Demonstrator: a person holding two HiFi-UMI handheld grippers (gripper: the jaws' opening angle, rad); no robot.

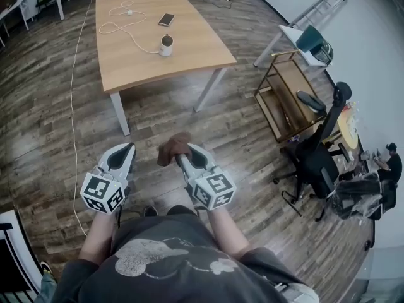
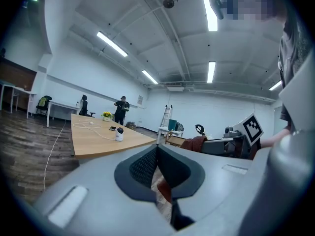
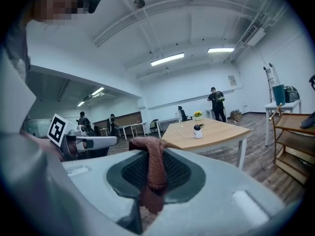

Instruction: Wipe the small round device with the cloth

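Two grippers low, cloth in the right

I see my right gripper (image 1: 184,155) clamped on the brown cloth (image 1: 173,149), which bunches over the jaw tips and hangs down between the pads. My left gripper (image 1: 126,150) sits just beside it, jaws pressed together with nothing in them. Both hang over the wood floor (image 1: 50,137), close to the person's chest. The device (image 1: 166,45), white and round, stands on the table (image 1: 196,49) well ahead, far from either gripper. A white cable (image 1: 120,25) runs from it across the tabletop, and a phone (image 1: 166,19) lies just beyond it. A black chair (image 1: 315,160) and a wooden cart (image 1: 284,81) stand off to the right.
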